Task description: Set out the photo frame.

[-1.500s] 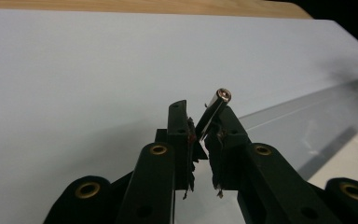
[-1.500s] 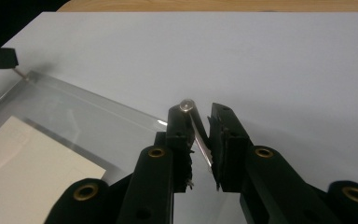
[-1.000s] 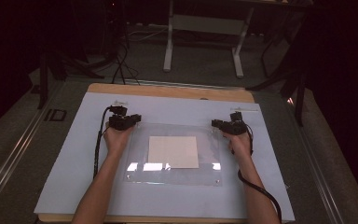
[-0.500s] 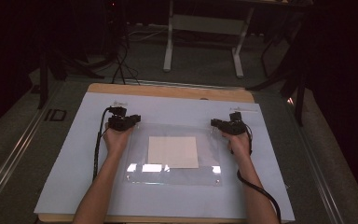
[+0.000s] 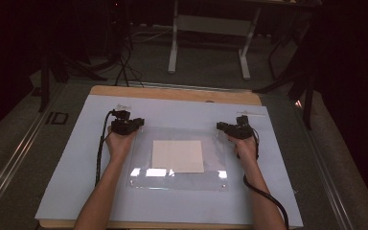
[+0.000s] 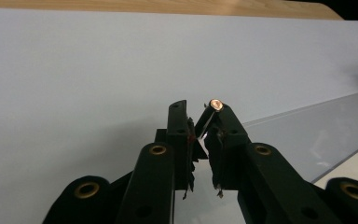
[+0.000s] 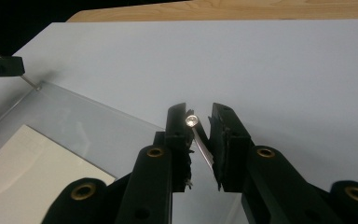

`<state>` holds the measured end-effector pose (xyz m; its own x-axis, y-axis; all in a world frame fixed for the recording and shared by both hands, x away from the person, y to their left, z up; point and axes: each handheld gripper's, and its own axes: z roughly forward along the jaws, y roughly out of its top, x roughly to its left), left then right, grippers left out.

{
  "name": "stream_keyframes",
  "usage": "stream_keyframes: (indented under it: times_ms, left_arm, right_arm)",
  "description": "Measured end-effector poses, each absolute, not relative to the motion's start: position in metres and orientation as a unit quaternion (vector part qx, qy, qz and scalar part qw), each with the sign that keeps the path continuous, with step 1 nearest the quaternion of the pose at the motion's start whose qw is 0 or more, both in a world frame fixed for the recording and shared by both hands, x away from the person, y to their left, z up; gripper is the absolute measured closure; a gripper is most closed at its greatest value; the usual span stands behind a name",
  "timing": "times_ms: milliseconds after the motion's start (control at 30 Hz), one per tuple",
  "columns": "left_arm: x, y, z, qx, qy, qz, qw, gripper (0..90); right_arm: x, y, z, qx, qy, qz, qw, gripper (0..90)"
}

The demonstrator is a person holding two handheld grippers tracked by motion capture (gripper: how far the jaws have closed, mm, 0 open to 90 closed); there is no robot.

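Clear sheet (image 5: 177, 165) lies mid-frame on the table (image 5: 76, 158), paper (image 5: 178, 156) beneath. Your left claw (image 6: 200, 122) and right claw (image 7: 199, 120) each pinch an upper corner, forearms entering from below.

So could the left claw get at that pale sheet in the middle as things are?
Probably not directly. The left claw grips a far corner of the clear panel, and the sheet seems to lie under or inside that panel, so the plastic covers it.
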<state>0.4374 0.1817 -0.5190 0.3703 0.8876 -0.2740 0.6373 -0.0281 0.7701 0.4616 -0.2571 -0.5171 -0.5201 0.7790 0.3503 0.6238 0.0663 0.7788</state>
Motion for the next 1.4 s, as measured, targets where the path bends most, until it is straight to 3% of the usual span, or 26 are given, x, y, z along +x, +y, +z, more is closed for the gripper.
stream_keyframes:
  times_ms: [133, 267, 567, 733, 800, 933, 1167, 1400]
  left_arm:
    - [0.438, 0.184, -0.52, 0.701, 0.542, 0.133, 0.444, 79.2]
    - [0.437, 0.19, -0.52, 0.689, 0.54, 0.118, 0.469, 75.1]
    - [0.423, 0.201, -0.509, 0.701, 0.497, 0.135, 0.494, 61.2]
    - [0.416, 0.201, -0.511, 0.714, 0.479, 0.142, 0.49, 57.1]
    - [0.414, 0.199, -0.513, 0.716, 0.475, 0.146, 0.49, 56.4]
    - [0.413, 0.195, -0.515, 0.73, 0.467, 0.162, 0.472, 53.7]
    - [0.414, 0.19, -0.514, 0.727, 0.465, 0.205, 0.461, 62.9]
    - [0.423, 0.191, -0.524, 0.711, 0.486, 0.193, 0.47, 70.8]
  right_arm:
    - [0.462, -0.257, -0.517, 0.479, 0.727, 0.485, 0.081, 77.6]
    - [0.458, -0.255, -0.514, 0.455, 0.746, 0.473, 0.115, 76.6]
    - [0.443, -0.251, -0.505, 0.4, 0.787, 0.428, 0.193, 62.1]
    - [0.439, -0.246, -0.508, 0.397, 0.787, 0.42, 0.215, 69.3]
    - [0.44, -0.244, -0.509, 0.404, 0.781, 0.425, 0.215, 78.2]
    - [0.442, -0.243, -0.509, 0.422, 0.77, 0.427, 0.217, 84.8]
    - [0.441, -0.242, -0.51, 0.425, 0.768, 0.425, 0.222, 85.5]
    - [0.441, -0.242, -0.51, 0.425, 0.767, 0.426, 0.221, 85.5]
